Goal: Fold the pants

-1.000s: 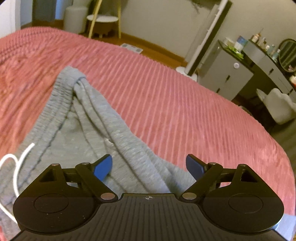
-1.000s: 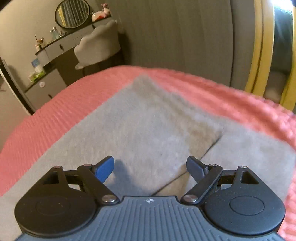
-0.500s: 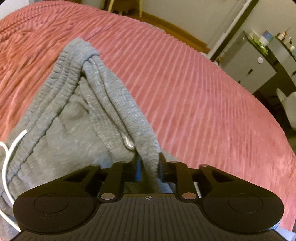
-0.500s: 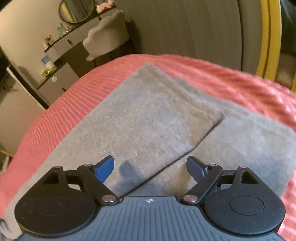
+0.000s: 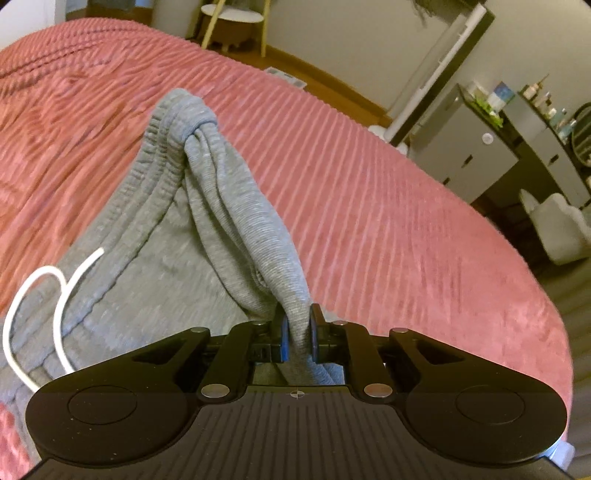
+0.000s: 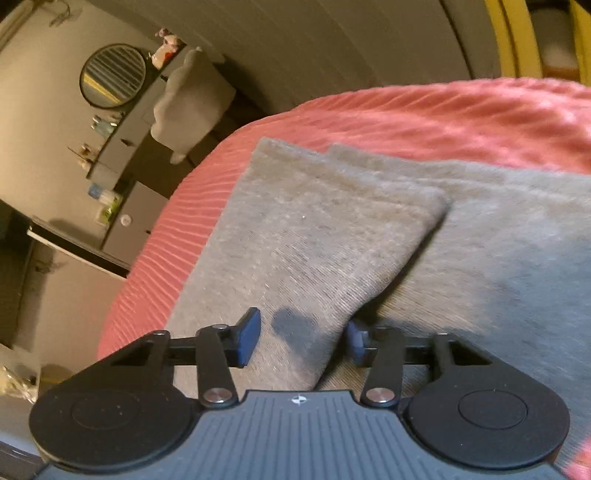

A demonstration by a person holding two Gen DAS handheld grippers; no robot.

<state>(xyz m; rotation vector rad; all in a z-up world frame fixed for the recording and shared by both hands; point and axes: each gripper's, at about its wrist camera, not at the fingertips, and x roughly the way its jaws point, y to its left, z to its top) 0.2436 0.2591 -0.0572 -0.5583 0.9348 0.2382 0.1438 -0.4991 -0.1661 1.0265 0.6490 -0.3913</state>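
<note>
**A:** What do they lie on, and what is the room like?

**B:** A bed (image 5: 369,184) with a ribbed pink cover. In the left wrist view a pale stool (image 5: 231,18) stands at the top beyond it. A grey cabinet (image 5: 472,158) and a dresser crowded with bottles (image 5: 546,103) fill the upper right, with a light chair (image 5: 561,229) below them.

**A:** And the pants?

**B:** The grey pants (image 5: 166,277) lie on the bed at lower left and centre. The white drawstring (image 5: 59,295) loops at the left edge, and the ribbed waistband (image 5: 162,155) runs up to a bunched corner. The left gripper (image 5: 297,328) has its fingers pressed together on a fold of the waist cloth, which is pulled taut.

**A:** What does the other camera add?

**B:** The room tilts: a round mirror (image 6: 112,75) is at upper left and a yellow frame (image 6: 509,37) at upper right. Only this view shows the two legs (image 6: 314,229), one lying flat across the other. The right gripper (image 6: 301,338) has just been closing. Its fingers stand apart with the upper leg's edge between them, not visibly squeezed.
</note>
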